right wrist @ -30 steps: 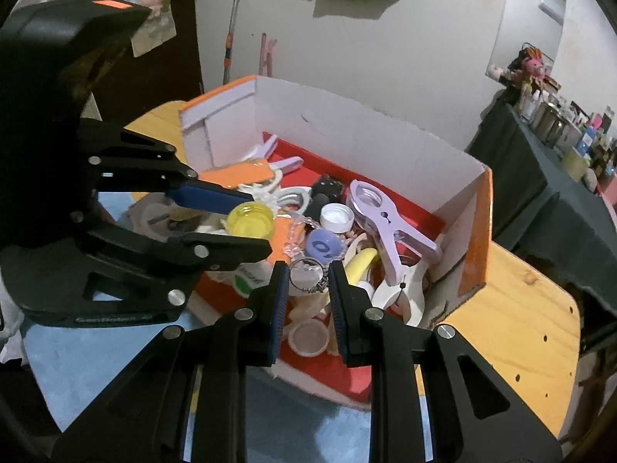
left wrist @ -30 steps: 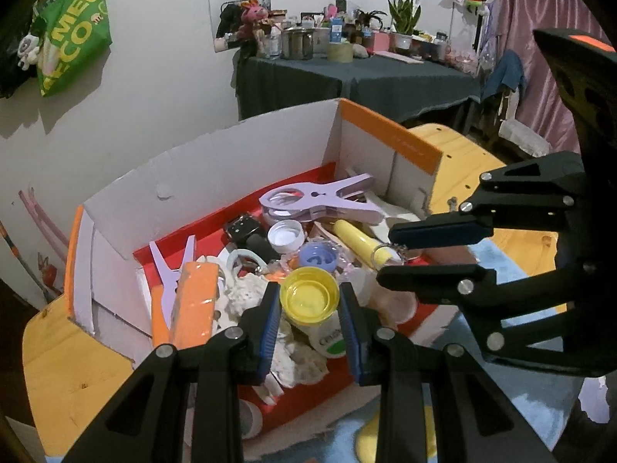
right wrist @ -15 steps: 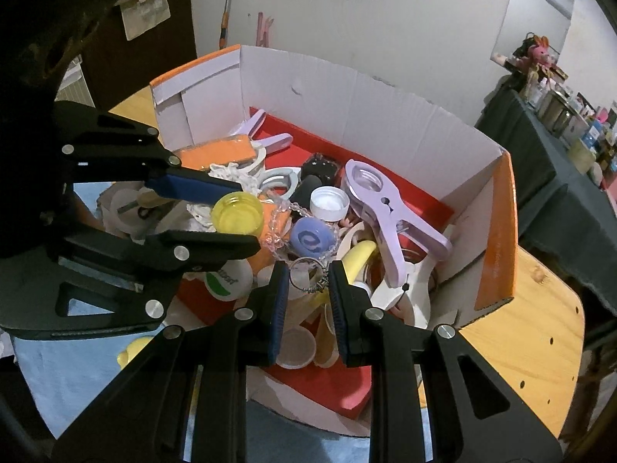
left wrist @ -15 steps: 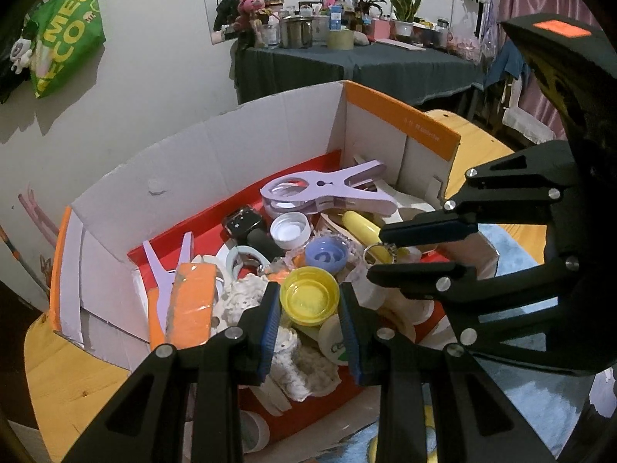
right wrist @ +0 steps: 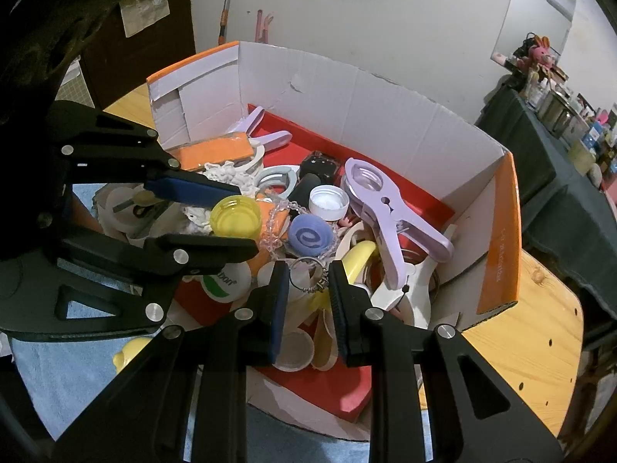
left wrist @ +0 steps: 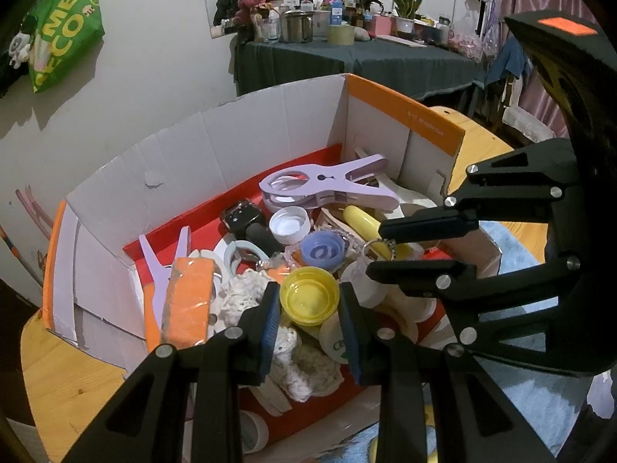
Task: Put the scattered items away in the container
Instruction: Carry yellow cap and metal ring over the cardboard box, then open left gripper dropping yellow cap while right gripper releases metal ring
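Yellow plastic bottle cap (left wrist: 309,299), open side up, sits pinched between the blue pads of the left tongs (left wrist: 308,310), held above the pile inside the white cardboard box with orange rim and red floor (left wrist: 239,142). In the right wrist view the same cap (right wrist: 235,217) shows clamped between the left tongs' fingers (right wrist: 193,189).

Right tongs (right wrist: 308,293) are nearly pressed together, gripping a metal key ring with a short chain (right wrist: 308,277); the ring sits between the pads, over the near right part of the box. From the left view the right tongs (left wrist: 381,249) hold the ring (left wrist: 376,249) just beside a yellow banana-shaped piece (left wrist: 362,220).

Box contents, packed close:
- large lilac plastic clothes peg (left wrist: 327,187), lying on top toward the far right corner
- white screw cap (left wrist: 289,225), just in front of it
- blue-violet round cap with a swirl mark (right wrist: 310,236), between white cap and yellow cap
- orange rectangular block in clear wrap (left wrist: 189,301), left side
- second lilac peg (left wrist: 154,266) beside the block
- white crocheted cloth (left wrist: 297,359) under the left tongs
- small black box (left wrist: 241,214) near the back

Box stands on a round light wooden desk (right wrist: 540,320); a blue cloth (right wrist: 58,370) lies on the desk at the near edge. Dark-clothed side table with clutter (left wrist: 347,58) stands against the back wall, well apart.
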Action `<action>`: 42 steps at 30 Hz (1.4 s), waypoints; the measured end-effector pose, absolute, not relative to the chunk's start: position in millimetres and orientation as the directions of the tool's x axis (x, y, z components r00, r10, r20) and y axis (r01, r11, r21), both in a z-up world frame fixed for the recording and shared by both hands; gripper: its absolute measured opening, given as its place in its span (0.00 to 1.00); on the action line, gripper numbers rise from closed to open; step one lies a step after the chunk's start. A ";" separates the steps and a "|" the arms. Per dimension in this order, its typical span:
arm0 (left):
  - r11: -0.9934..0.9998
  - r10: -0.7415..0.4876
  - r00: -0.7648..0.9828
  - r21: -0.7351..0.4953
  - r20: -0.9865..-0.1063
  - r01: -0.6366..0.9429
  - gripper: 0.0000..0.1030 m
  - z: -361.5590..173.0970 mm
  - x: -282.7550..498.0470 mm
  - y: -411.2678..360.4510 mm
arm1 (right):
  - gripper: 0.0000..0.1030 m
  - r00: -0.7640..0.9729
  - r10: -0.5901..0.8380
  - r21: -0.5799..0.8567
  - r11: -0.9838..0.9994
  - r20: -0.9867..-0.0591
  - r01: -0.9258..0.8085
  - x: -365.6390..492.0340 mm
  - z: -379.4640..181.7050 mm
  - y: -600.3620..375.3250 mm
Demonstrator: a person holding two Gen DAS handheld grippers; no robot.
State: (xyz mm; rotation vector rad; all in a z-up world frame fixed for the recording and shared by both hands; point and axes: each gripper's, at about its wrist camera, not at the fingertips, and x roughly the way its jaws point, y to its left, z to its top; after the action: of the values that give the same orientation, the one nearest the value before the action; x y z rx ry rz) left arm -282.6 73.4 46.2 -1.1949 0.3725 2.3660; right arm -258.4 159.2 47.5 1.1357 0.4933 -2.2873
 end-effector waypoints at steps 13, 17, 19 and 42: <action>-0.857 0.279 -0.513 0.031 -0.812 -0.515 0.37 45.6 -282.1 74.3 | 0.20 -0.500 -0.301 -0.072 -0.798 -0.812 0.598 -259.0 46.2 161.4; -0.855 0.282 -0.512 0.029 -0.811 -0.517 0.40 44.9 -281.3 75.1 | 0.20 -0.498 -0.303 -0.066 -0.801 -0.813 0.595 -259.3 46.2 162.3; -0.856 0.281 -0.512 0.029 -0.811 -0.516 0.40 44.7 -281.1 75.4 | 0.20 -0.497 -0.303 -0.065 -0.802 -0.813 0.594 -259.7 46.3 162.6; -0.865 0.289 -0.521 0.014 -0.803 -0.502 0.46 50.7 -277.8 70.5 | 0.43 -0.536 -0.284 -0.072 -0.833 -0.795 0.548 -262.4 51.0 169.1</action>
State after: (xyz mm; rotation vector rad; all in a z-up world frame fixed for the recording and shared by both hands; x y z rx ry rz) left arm -277.8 70.5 50.7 -1.1905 0.3378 2.3766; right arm -262.4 169.1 51.0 1.1399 0.4334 -2.3572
